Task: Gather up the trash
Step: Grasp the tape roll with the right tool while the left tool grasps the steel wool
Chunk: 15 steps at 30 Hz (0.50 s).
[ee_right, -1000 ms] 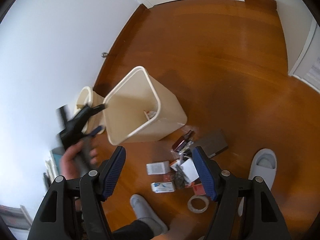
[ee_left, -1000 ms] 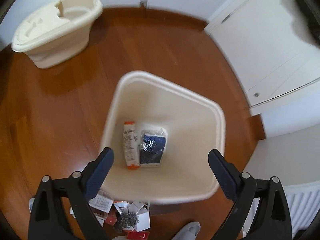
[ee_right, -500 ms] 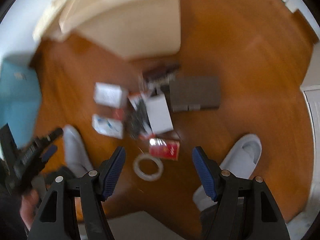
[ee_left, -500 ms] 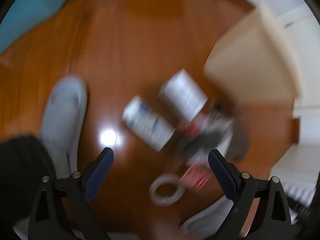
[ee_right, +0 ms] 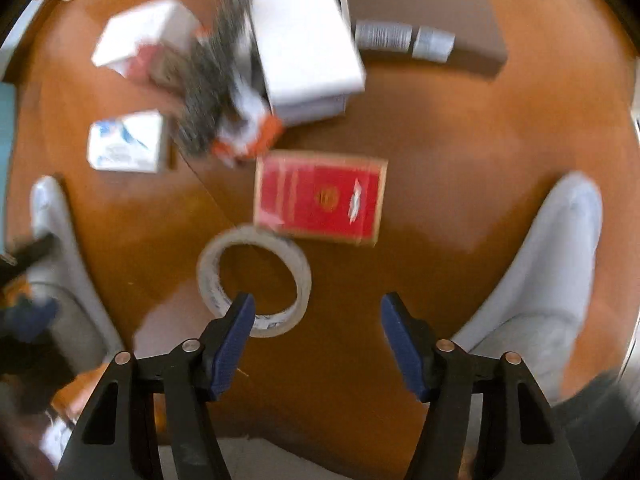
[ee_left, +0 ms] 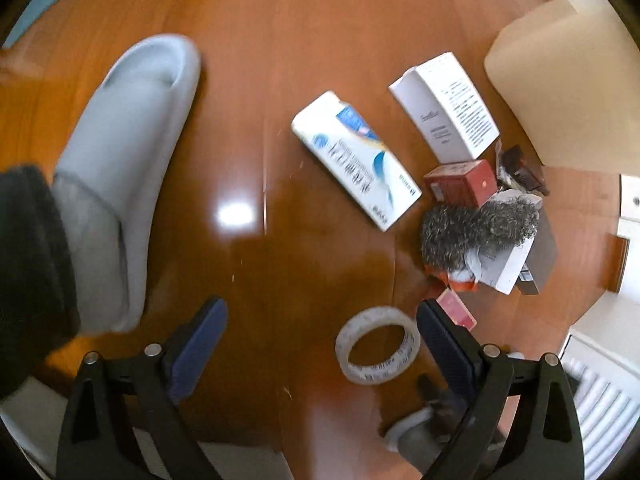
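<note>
Trash lay scattered on the wooden floor beside the cream bin: a blue-and-white carton, a white box, a small red box, a steel-wool scourer, a tape roll, a red packet and a dark flat box. None of it was held, so most of the collecting seemed left. The left gripper hung spread and empty over bare floor beside the tape. The right gripper was closing, nothing yet between its jaws, the tape just under one finger.
</note>
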Motion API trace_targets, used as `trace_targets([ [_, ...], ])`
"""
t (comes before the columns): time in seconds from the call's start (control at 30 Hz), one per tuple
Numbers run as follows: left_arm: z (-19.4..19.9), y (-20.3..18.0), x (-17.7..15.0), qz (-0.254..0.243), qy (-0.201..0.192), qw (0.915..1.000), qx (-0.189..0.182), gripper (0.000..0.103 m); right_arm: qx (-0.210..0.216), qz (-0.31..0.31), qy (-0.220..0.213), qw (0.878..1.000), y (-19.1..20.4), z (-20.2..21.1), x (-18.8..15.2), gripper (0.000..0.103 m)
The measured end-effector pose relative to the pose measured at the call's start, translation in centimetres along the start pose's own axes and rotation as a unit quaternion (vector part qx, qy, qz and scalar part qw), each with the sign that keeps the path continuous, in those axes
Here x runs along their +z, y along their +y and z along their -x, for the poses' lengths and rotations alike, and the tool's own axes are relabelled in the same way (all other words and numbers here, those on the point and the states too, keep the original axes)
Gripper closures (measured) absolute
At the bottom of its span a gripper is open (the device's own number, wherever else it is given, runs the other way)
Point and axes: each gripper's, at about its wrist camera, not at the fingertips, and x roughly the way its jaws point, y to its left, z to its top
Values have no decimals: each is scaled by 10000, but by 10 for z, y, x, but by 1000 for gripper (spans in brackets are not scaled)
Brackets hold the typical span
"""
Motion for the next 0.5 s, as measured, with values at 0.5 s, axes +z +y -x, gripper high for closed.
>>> trace_targets([
  [0.5,-31,-62,14,-1301,-117,9914,21,6,-657,431,-552,9954,15,-59,-25,50],
])
